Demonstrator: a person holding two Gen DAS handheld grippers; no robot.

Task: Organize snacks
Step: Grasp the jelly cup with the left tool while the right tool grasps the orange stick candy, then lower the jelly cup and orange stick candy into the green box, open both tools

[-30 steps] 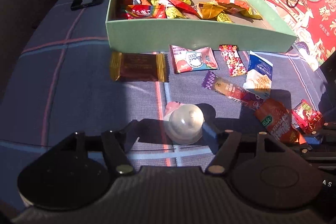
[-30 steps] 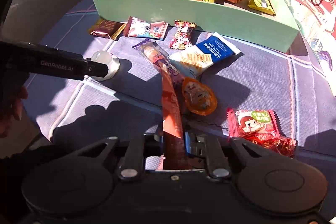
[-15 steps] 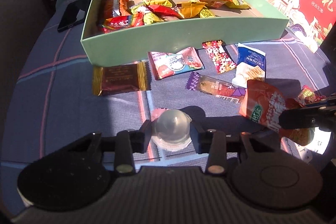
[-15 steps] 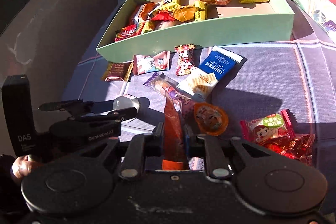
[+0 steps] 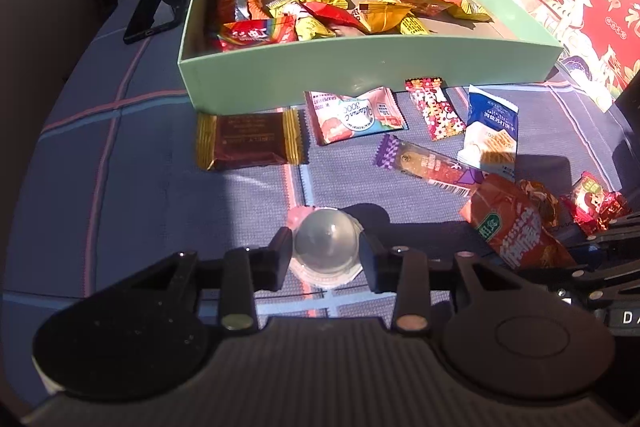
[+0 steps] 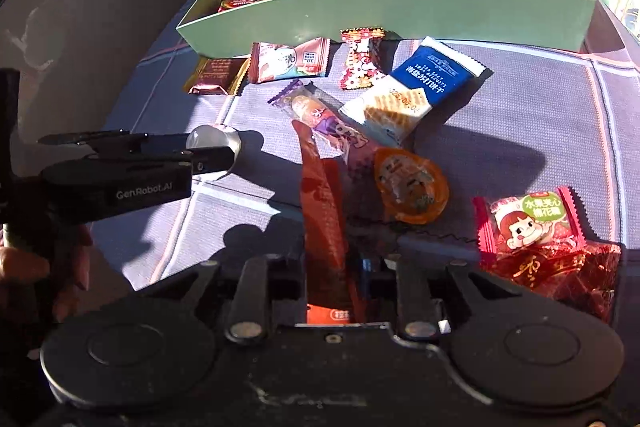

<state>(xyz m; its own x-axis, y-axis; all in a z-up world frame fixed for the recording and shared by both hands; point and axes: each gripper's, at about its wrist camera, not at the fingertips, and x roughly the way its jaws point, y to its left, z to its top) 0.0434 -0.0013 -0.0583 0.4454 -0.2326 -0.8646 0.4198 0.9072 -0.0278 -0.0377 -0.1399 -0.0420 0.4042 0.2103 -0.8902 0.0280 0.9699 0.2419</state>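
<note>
Left gripper [image 5: 325, 255] squeezes my clear jelly cup [image 5: 326, 245], near green box [image 5: 360, 75]. Right gripper [image 6: 334, 277] jaws just opening, orange packet [image 6: 324, 219] between them.

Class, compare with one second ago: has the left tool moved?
Yes: the left tool closed inward onto the jelly cup, which stays beside the pink stripe.

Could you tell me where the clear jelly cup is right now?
In the left wrist view the clear jelly cup sits low at centre on the blue cloth, between the left hand-held gripper's fingers, below the brown bar.
</note>
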